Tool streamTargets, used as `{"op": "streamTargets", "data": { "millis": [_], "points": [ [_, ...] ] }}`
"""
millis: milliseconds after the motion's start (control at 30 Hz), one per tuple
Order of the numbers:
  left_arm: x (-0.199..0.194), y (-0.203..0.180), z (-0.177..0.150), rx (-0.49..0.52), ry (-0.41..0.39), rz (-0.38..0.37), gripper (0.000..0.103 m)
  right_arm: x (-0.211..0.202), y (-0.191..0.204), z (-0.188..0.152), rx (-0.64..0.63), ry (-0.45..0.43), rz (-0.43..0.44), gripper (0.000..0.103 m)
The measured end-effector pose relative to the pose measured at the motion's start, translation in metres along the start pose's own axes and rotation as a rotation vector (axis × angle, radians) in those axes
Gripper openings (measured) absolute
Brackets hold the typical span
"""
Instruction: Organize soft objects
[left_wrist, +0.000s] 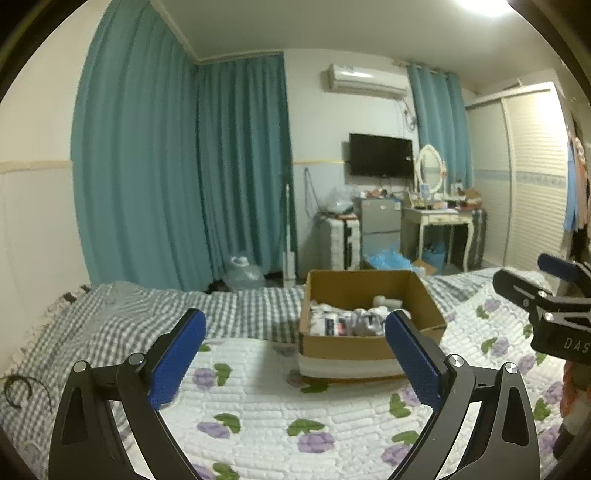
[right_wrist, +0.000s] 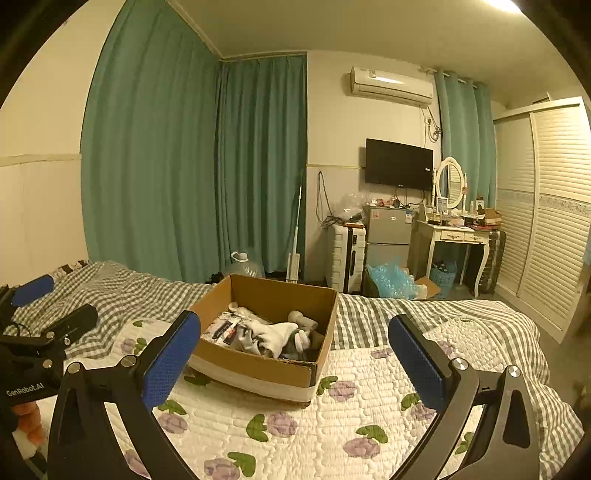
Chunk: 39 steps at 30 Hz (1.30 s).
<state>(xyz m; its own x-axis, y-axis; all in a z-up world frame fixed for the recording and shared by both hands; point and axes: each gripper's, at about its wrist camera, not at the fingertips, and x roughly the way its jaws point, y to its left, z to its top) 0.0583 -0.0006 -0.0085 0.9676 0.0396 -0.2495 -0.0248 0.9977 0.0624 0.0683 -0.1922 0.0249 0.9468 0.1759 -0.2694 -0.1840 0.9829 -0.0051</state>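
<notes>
An open cardboard box (left_wrist: 343, 349) sits on the bed's white floral quilt (left_wrist: 266, 413) and holds several white and grey soft items (left_wrist: 343, 319). In the right wrist view the box (right_wrist: 258, 369) shows white socks or cloths (right_wrist: 273, 334) inside. My left gripper (left_wrist: 295, 354) is open and empty, held above the quilt short of the box. My right gripper (right_wrist: 293, 358) is open and empty, also short of the box. The right gripper shows at the right edge of the left wrist view (left_wrist: 554, 291); the left gripper shows at the left edge of the right wrist view (right_wrist: 51, 306).
A grey checked blanket (left_wrist: 122, 314) covers the far side of the bed. Beyond stand teal curtains (left_wrist: 177, 166), a water jug (left_wrist: 243, 273), a white suitcase (left_wrist: 341, 240), a small fridge (left_wrist: 380, 225), a dressing table (left_wrist: 439, 221) and a wardrobe (left_wrist: 532, 173). An orange soft thing (right_wrist: 29, 424) lies at lower left.
</notes>
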Motion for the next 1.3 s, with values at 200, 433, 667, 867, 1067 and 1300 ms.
{"op": "streamTargets", "data": {
  "millis": [200,433,667,867,1067,1300],
  "points": [
    [0.0024,0.0062,-0.0009,-0.022,0.003,-0.008,0.099,0.0005,-0.0015,0.0004,0.006,0.002,0.001,0.102],
    [0.0029,0.0077,-0.002,-0.03,0.01,-0.01,0.099,0.0002,0.0007,0.0029,0.017,0.018,0.004,0.102],
    [0.0042,0.0105,-0.003,-0.046,0.022,-0.021,0.099,0.0,0.0029,0.003,0.019,0.02,0.008,0.102],
    [0.0053,0.0078,-0.0042,-0.036,0.033,-0.028,0.099,0.0016,0.0056,0.0025,0.015,0.032,0.006,0.102],
    [0.0058,0.0082,-0.0038,-0.036,0.039,-0.036,0.099,0.0022,0.006,0.0014,0.006,0.034,-0.007,0.102],
    [0.0054,0.0088,-0.0035,-0.041,0.04,-0.039,0.099,0.0021,0.0056,-0.0001,0.003,0.031,-0.006,0.102]
  ]
}}
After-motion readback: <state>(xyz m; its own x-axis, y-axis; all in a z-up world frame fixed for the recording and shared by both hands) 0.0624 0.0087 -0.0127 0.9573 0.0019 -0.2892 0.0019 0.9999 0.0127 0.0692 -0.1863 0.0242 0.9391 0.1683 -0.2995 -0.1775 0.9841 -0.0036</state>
